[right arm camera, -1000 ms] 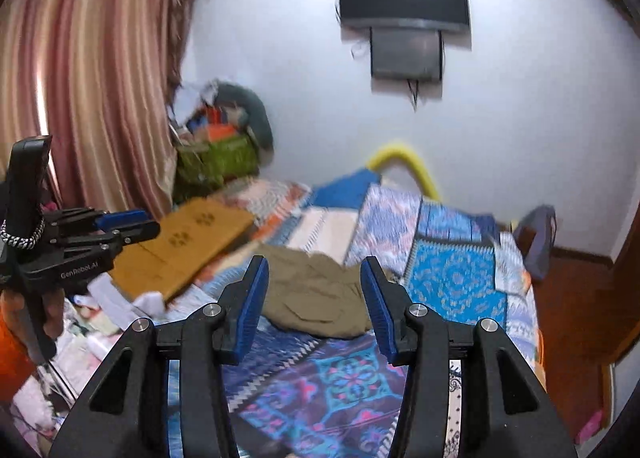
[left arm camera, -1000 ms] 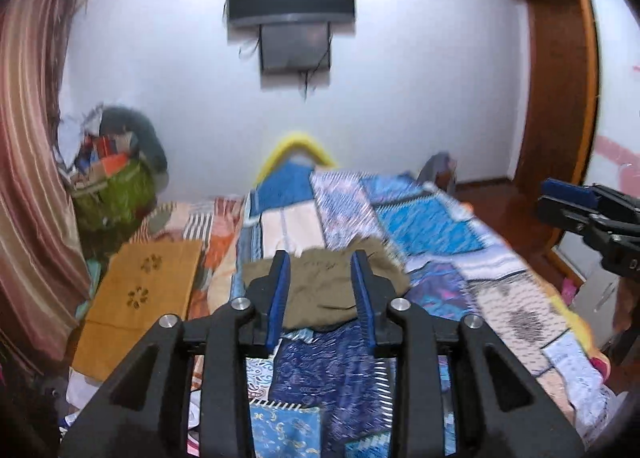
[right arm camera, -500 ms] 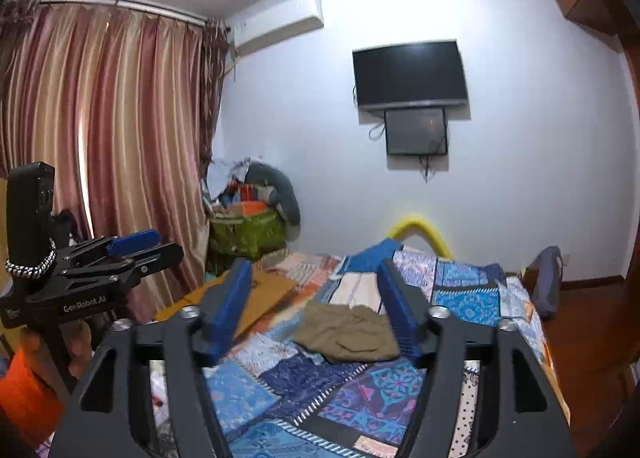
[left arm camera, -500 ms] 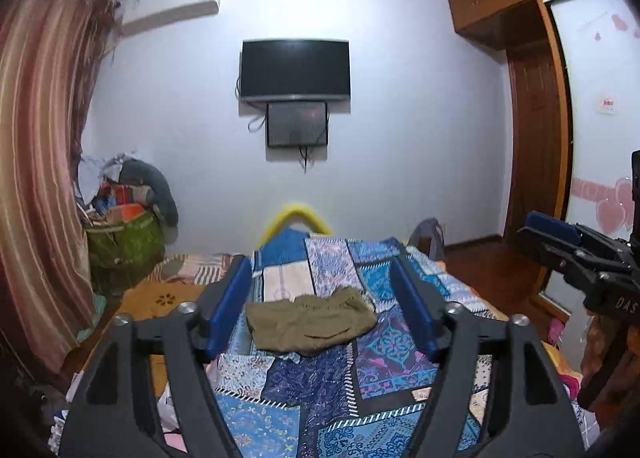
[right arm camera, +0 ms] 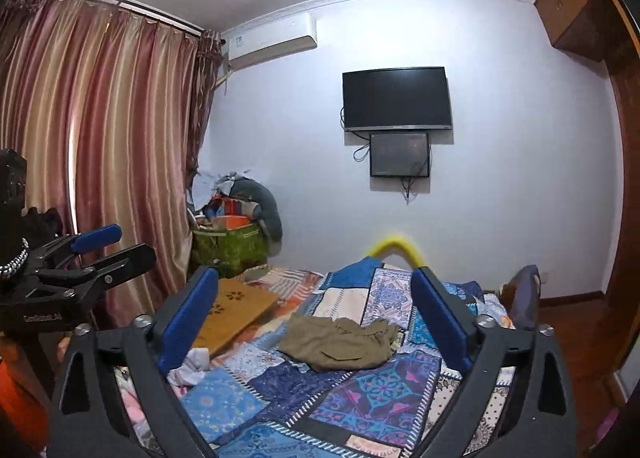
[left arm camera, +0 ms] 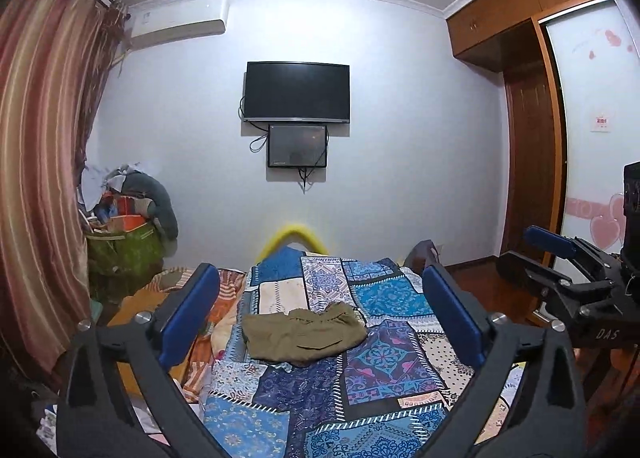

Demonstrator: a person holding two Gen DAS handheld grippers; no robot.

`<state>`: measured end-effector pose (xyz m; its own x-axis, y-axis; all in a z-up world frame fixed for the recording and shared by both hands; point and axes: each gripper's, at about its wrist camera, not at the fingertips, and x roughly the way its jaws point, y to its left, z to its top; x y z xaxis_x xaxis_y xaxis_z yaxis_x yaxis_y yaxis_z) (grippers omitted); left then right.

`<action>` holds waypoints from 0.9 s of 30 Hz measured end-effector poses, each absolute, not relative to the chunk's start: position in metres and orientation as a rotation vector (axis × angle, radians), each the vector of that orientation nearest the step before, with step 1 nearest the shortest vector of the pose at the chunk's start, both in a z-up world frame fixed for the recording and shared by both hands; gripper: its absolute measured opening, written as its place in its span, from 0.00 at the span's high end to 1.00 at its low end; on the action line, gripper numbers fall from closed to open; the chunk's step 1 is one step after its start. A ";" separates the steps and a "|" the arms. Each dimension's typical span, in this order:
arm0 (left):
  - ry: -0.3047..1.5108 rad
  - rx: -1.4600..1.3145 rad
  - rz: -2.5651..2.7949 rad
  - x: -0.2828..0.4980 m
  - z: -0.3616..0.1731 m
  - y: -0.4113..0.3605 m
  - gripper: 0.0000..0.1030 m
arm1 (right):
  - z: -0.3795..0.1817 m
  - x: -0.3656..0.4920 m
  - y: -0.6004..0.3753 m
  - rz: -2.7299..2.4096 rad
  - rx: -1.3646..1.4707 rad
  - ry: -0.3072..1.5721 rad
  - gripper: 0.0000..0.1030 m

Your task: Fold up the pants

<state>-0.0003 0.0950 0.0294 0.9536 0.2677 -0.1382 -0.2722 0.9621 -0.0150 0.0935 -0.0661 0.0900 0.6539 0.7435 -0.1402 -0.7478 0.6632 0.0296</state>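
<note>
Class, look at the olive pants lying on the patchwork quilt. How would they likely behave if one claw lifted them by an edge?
The pants lie in a rumpled, creased heap, so they are probably floppy and would drape and unfold rather than hold shape. The cloth looks thin, so likely light. Pushed across the quilt, they would probably bunch up, not slide.

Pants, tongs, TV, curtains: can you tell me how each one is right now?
pants: folded in a rumpled bundle, lying on the bed, nothing holding them
left tongs: wide open, empty
right tongs: wide open, empty
TV: screen dark
curtains: drawn shut
</note>
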 end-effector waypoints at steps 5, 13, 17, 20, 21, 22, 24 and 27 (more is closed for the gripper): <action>0.143 -0.041 0.274 0.001 0.026 0.098 0.01 | 0.087 0.093 -0.066 0.832 -0.041 0.148 0.01; 0.161 -0.057 0.279 0.007 0.022 0.103 0.01 | 0.084 0.090 -0.069 0.823 -0.043 0.157 0.01; 0.168 -0.056 0.279 0.009 0.019 0.103 0.01 | 0.084 0.091 -0.070 0.825 -0.044 0.165 0.01; 0.168 -0.058 0.280 0.008 0.018 0.102 0.01 | 0.084 0.091 -0.070 0.826 -0.044 0.170 0.01; 0.167 -0.058 0.280 0.008 0.018 0.102 0.01 | 0.084 0.091 -0.070 0.826 -0.043 0.171 0.01; 0.166 -0.058 0.281 0.008 0.018 0.101 0.01 | 0.084 0.091 -0.070 0.826 -0.043 0.172 0.01; 0.168 -0.059 0.278 0.009 0.018 0.101 0.00 | 0.084 0.091 -0.070 0.823 -0.043 0.171 0.01; 0.169 -0.060 0.275 0.009 0.017 0.100 0.00 | 0.084 0.092 -0.072 0.822 -0.036 0.176 0.01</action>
